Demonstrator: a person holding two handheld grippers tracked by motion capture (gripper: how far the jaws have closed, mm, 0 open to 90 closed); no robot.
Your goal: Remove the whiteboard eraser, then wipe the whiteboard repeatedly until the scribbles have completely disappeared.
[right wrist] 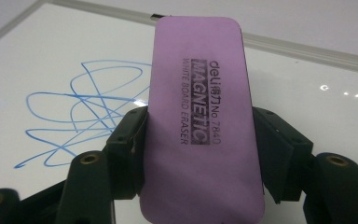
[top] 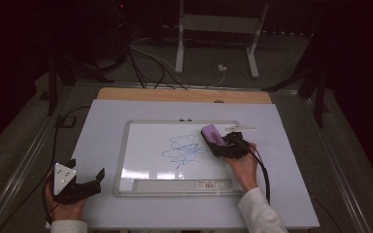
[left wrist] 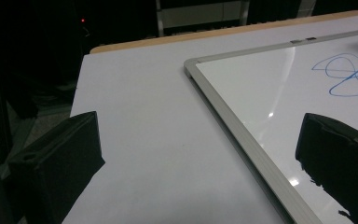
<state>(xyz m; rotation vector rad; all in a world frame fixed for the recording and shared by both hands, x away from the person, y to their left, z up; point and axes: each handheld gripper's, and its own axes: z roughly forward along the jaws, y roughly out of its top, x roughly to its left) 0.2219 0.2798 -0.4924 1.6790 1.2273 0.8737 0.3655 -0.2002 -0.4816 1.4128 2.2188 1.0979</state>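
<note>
A white board (top: 150, 145) with a grey frame lies flat on the table, a blue scribble (top: 183, 149) drawn at its middle. My right gripper (top: 217, 141) is shut on a purple magnetic whiteboard eraser (top: 211, 134), held just right of the scribble over the board. In the right gripper view both jaws press the long sides of the eraser (right wrist: 200, 121), with the scribble (right wrist: 84, 112) to its left. My left gripper (top: 85, 182) rests at the table's near left corner, open with nothing between its jaws. In the left gripper view (left wrist: 200, 158) the board's frame (left wrist: 233, 121) runs between the jaws.
A white sheet (top: 107, 126) covers the table, with a wooden strip (top: 184, 94) at the far edge. A grey tray strip (top: 179, 185) runs along the board's near side. Cables and a white stand (top: 213, 29) lie on the dark floor beyond.
</note>
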